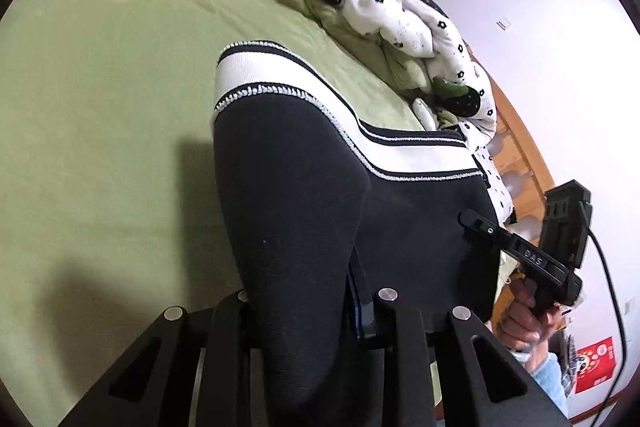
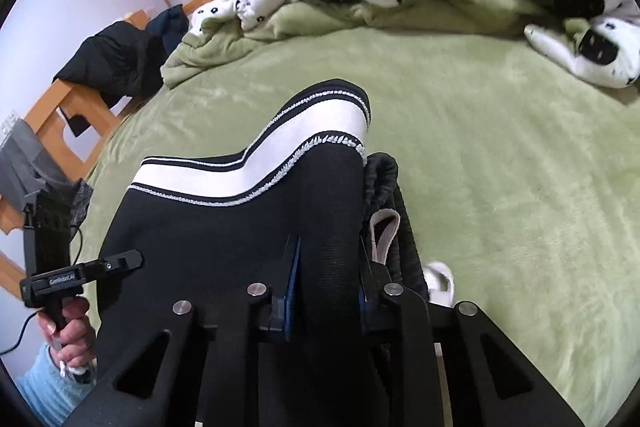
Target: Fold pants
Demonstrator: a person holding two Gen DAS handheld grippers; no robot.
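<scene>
Between the left gripper's fingers a thick fold of black pants is clamped, the cloth rising ahead of them to a white band with black stripes. Beyond the fingers lies a green bed with a crumpled white quilt at its far side. Off to the right of these fingers, the right gripper pinches another fold of the same pants, held by a hand. From the right wrist view, the left hand grips its handle beside the cloth, and a dark jacket drapes over a wooden frame.
</scene>
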